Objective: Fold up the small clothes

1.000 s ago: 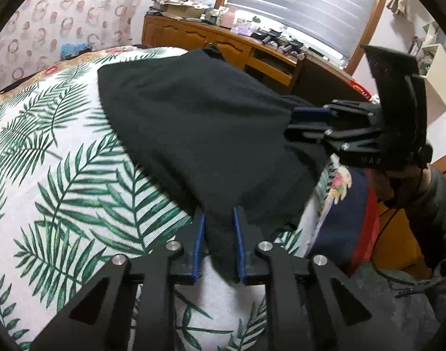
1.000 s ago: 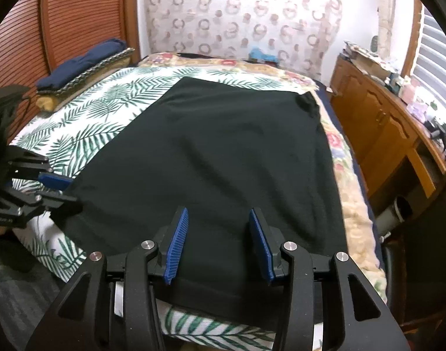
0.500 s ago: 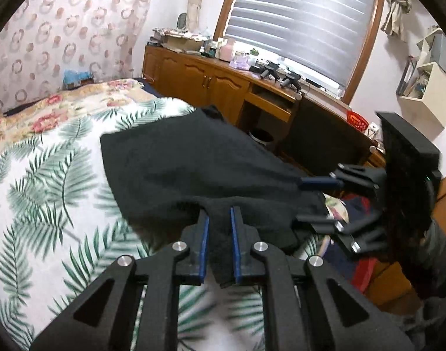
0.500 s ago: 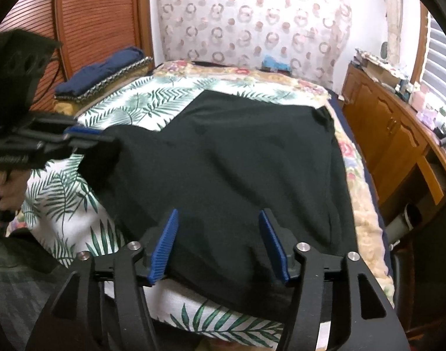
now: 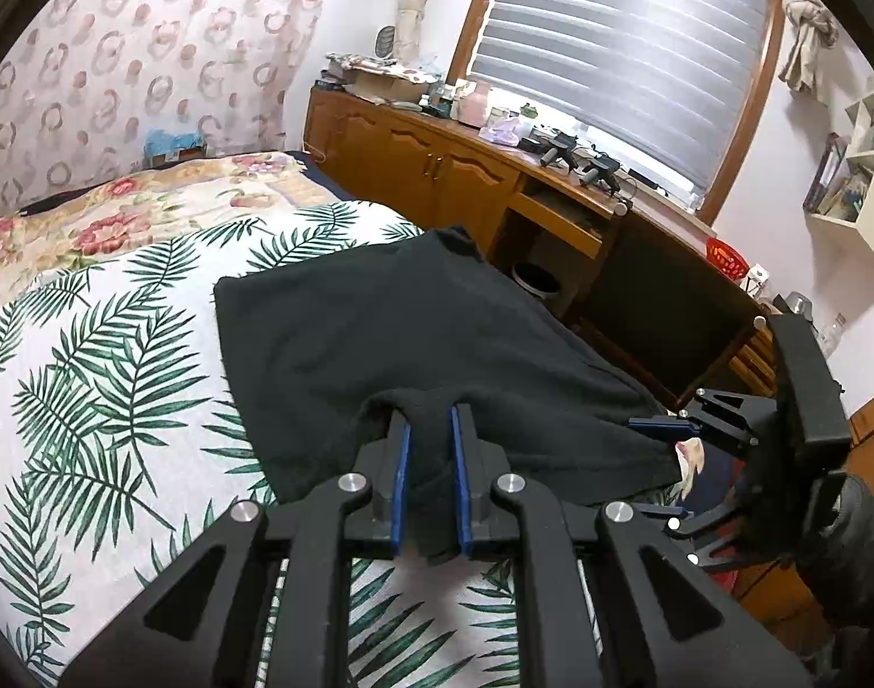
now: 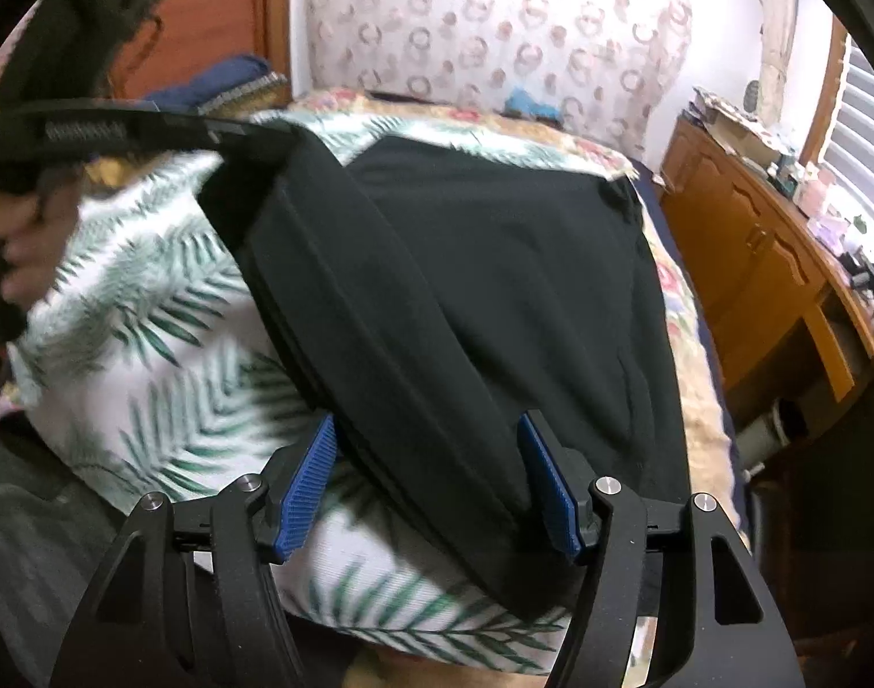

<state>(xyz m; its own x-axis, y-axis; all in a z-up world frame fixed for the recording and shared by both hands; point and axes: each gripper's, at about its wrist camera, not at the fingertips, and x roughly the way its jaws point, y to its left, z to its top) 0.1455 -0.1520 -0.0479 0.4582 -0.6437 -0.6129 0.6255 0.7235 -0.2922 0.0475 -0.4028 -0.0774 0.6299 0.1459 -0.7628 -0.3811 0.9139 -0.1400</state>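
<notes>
A black garment (image 5: 408, 332) lies spread on the palm-leaf bedspread (image 5: 93, 372). My left gripper (image 5: 429, 458) is shut on one corner of it, and the cloth bunches between the blue pads. In the right wrist view that left gripper (image 6: 259, 137) holds the corner raised at the upper left, so a flap of the garment (image 6: 523, 264) folds over itself. My right gripper (image 6: 428, 487) straddles the near hem. Its jaws are opening, and the cloth lies between the pads without being pressed. The right gripper (image 5: 638, 464) also shows at the garment's right edge.
A wooden cabinet (image 5: 437, 160) with clutter on top runs under the window, right of the bed. A round bin (image 5: 534, 281) stands in its gap. Folded navy cloth (image 6: 219, 80) rests near the headboard. A person's hand (image 6: 18, 241) grips the left tool.
My left gripper has lifted the garment's corner and carried it across over the rest of the cloth. The right gripper's jaws have spread wider around the hem.
</notes>
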